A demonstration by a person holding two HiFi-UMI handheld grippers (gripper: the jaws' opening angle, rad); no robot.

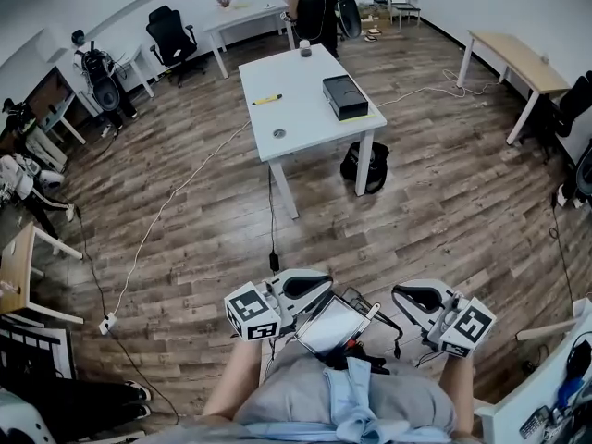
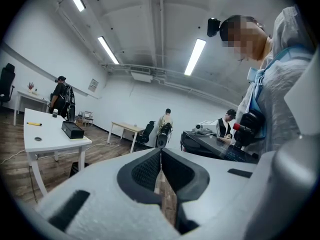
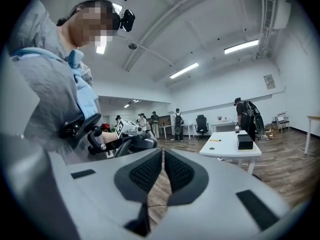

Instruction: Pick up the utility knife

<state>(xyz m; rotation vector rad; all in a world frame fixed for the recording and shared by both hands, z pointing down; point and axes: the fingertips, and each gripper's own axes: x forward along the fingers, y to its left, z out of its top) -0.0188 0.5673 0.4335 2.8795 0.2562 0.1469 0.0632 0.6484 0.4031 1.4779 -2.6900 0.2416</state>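
Note:
The yellow utility knife [image 1: 266, 99] lies on the left side of a white table [image 1: 305, 118] far ahead across the wooden floor. It also shows small in the left gripper view as the knife [image 2: 34, 124] and in the right gripper view as the knife [image 3: 215, 140]. Both grippers hang close to the person's body, far from the table. The left gripper [image 1: 319, 283] is shut with nothing between its pads [image 2: 150, 171]. The right gripper [image 1: 405, 294] is also shut and empty, its pads [image 3: 142, 173] nearly touching.
On the table stand a black box [image 1: 344, 96], a small round object [image 1: 278, 133] and a cup [image 1: 305, 48]. A black bag [image 1: 365, 166] sits under it. Cables [image 1: 166, 211] cross the floor. A person [image 1: 310, 7] stands at the table's far end. A tablet [image 1: 328, 324] hangs at the wearer's chest.

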